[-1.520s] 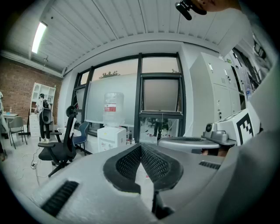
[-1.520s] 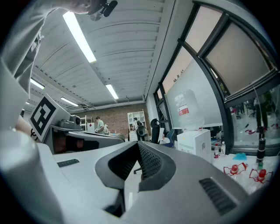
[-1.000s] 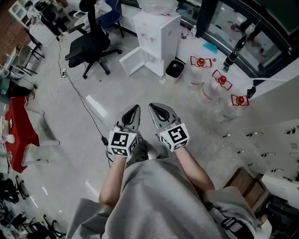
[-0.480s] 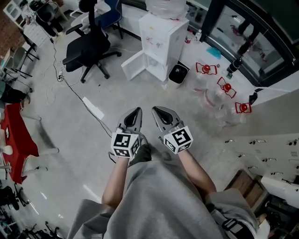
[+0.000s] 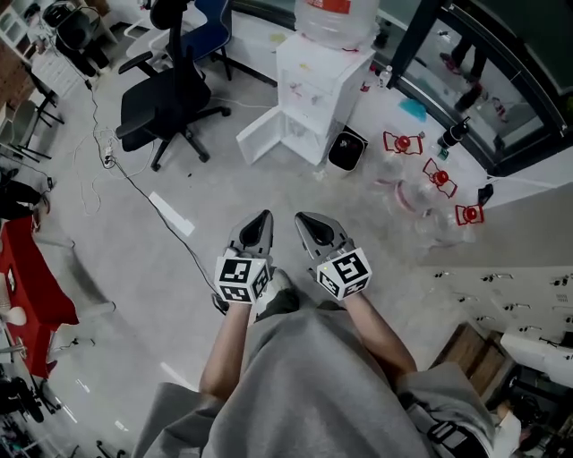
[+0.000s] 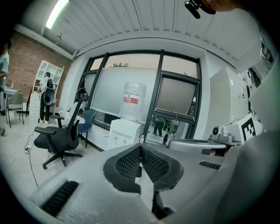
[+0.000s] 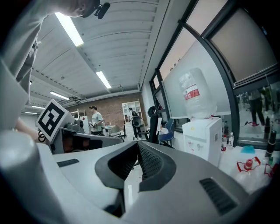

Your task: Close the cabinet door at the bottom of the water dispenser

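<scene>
Left gripper (image 5: pixel 260 221): clenched on nothing, aimed at the dispenser, probably ready to push.
Right gripper (image 5: pixel 305 220): jaws together, empty, just beside the left.
Cabinet door (image 5: pixel 265 134): stood open, well ahead of both tips, untouched.
Water dispenser (image 5: pixel 324 85): carried a water bottle (image 5: pixel 337 20); cabinet contents not visible.
Black bin (image 5: pixel 346 148): beside the dispenser, contents unseen.

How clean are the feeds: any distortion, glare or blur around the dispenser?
Head view: sharp, evenly lit; dispenser and its open door read clearly. Left gripper view: heavy fisheye bending, dark corners, bright window behind. Right gripper view: same bending, ceiling light blown out, no blur.
</scene>
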Motion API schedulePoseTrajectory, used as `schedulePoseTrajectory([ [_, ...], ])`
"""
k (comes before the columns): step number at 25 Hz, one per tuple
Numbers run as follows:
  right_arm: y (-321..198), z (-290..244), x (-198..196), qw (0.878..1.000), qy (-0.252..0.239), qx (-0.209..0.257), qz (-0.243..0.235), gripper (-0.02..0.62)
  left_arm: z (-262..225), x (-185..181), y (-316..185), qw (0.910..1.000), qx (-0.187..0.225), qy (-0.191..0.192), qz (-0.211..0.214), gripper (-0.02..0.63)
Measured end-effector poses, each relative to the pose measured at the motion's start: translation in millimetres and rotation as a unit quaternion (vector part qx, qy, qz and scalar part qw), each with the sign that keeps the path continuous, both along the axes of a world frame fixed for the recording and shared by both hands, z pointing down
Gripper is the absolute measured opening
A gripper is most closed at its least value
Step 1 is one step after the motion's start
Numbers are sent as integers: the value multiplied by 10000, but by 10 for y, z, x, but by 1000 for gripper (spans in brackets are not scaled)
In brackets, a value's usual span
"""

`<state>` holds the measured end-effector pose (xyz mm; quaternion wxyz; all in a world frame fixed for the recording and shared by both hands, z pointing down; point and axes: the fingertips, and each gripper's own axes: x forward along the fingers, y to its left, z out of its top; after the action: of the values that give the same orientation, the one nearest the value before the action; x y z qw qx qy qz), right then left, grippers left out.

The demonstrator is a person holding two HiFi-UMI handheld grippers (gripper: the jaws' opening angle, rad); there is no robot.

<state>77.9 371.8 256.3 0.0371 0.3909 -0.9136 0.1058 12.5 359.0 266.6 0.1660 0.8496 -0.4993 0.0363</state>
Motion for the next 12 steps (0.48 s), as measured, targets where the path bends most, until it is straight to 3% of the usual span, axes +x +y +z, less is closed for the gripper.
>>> schedulePoseTrajectory([
  [12, -419, 142, -305, 9996, 118, -203, 154, 11, 140, -373, -449, 9996, -214, 197, 44, 8],
])
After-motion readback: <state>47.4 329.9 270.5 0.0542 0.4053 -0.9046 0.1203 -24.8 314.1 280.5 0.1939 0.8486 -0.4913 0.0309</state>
